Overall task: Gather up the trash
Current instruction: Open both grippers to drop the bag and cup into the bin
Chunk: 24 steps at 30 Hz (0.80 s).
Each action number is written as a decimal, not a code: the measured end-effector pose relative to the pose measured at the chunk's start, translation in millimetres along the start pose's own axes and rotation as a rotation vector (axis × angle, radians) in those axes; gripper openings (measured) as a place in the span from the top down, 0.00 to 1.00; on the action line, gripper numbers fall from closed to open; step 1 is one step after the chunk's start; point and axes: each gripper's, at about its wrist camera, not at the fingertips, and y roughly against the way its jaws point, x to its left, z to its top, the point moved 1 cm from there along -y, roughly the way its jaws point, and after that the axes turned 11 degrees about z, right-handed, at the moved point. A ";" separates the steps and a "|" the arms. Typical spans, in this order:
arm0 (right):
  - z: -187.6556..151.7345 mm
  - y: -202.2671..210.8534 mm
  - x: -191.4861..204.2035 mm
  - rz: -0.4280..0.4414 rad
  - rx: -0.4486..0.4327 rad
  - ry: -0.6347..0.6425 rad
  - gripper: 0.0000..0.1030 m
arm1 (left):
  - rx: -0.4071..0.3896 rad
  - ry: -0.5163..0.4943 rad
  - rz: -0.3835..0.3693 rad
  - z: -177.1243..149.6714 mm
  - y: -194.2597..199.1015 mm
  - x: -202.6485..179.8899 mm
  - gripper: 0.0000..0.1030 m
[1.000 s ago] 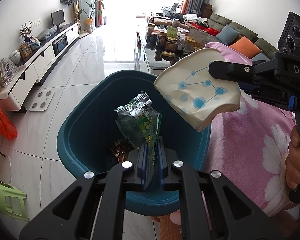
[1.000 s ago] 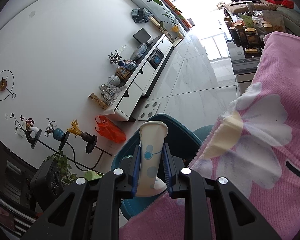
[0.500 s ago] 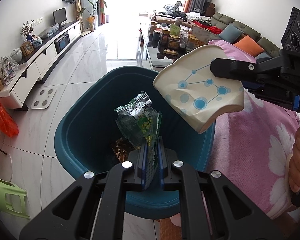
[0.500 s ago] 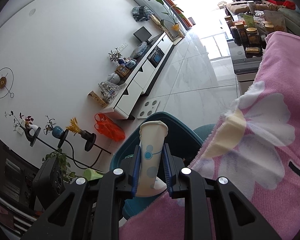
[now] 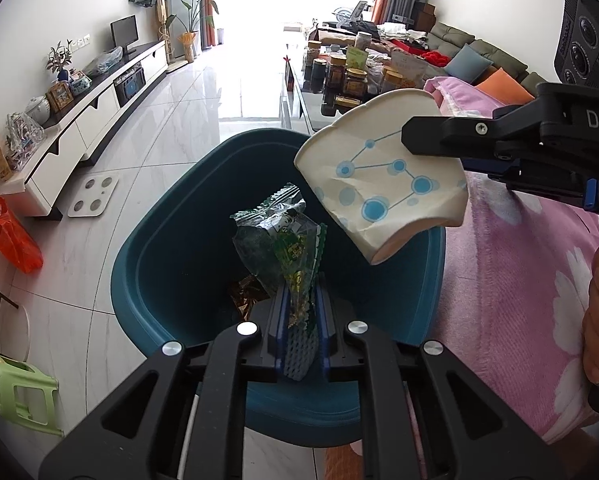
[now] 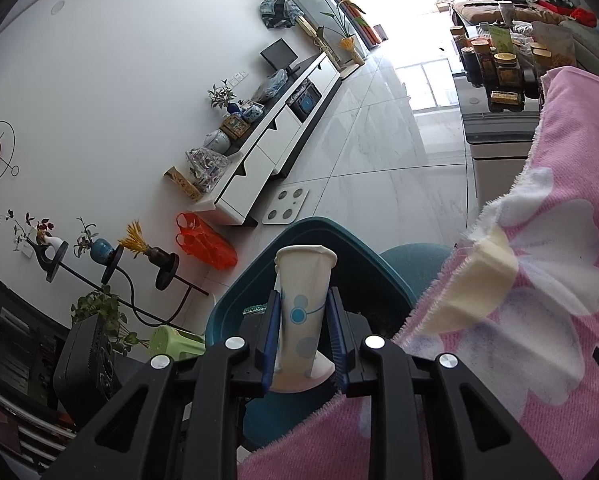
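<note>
My left gripper (image 5: 299,304) is shut on a green crinkled snack wrapper (image 5: 279,240) and holds it over the open teal trash bin (image 5: 159,248). A brown wrapper (image 5: 245,298) lies inside the bin. My right gripper (image 6: 303,312) is shut on a squashed white paper cup with blue dots (image 6: 303,300); in the left wrist view the cup (image 5: 383,184) hangs over the bin's right rim, held from the right. The bin's rim (image 6: 311,228) shows just beyond the cup in the right wrist view.
A pink flowered blanket (image 5: 519,260) covers the surface right of the bin. A low table with jars (image 5: 347,76) stands behind. A white scale (image 5: 93,196), an orange bag (image 5: 11,232) and a green stool (image 5: 15,392) are on the tiled floor at left.
Both grippers have shifted slightly towards the bin, still holding the wrapper and the cup. The cup sits a little further over the bin's rim.
</note>
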 end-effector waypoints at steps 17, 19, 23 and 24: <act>-5.6 22.8 -6.7 0.006 -0.050 0.005 0.58 | -0.106 0.010 0.058 2.6 32.3 3.7 0.41; -7.4 31.6 -5.1 0.001 -0.066 0.021 0.54 | -0.129 0.008 0.057 2.4 41.5 3.0 0.36; -13.4 52.6 -3.7 -0.008 -0.095 0.053 0.51 | -0.176 -0.001 0.042 0.9 61.2 -5.2 0.25; -15.9 58.4 -2.9 -0.014 -0.103 0.064 0.48 | -0.191 -0.004 0.040 -1.4 67.9 -7.6 0.23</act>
